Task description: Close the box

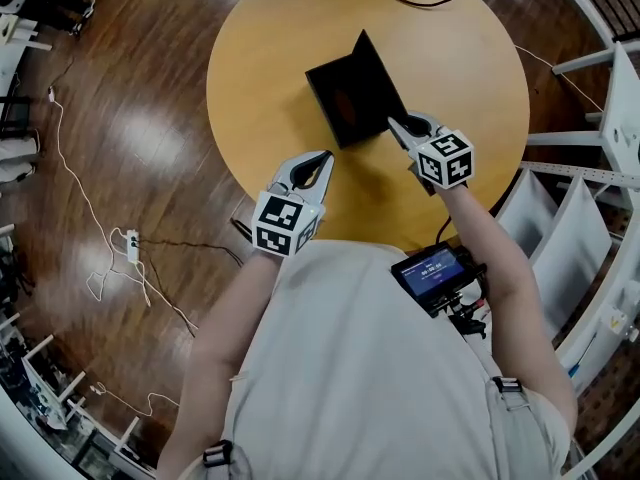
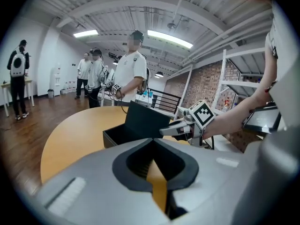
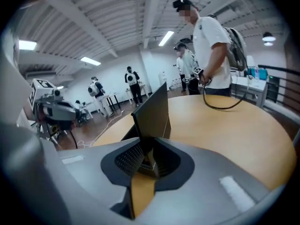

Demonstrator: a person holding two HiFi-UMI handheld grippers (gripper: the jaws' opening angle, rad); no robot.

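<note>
- Left gripper (image 2: 153, 139): grey, in the foreground. Jaws tip to tip, nothing between them.
- Counter (image 2: 65, 135): round, light wood.
- Black box (image 2: 117, 136): on the counter, open, lid (image 2: 145, 121) standing raised along its far side.
- Right gripper (image 2: 164, 131): jaw tips at the lid's right edge, marker cube (image 2: 204, 114) behind them, bare forearm (image 2: 239, 116) running off to the right.
- Background: person in white shirt (image 2: 131, 71) beyond the counter, further people (image 2: 89, 74) at left, brick wall (image 2: 206, 86), white shelving (image 2: 234, 74).

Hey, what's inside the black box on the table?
Nothing shows: the box floor looks dark and bare in the head view. The raised lid hides the strip beneath it.
</note>
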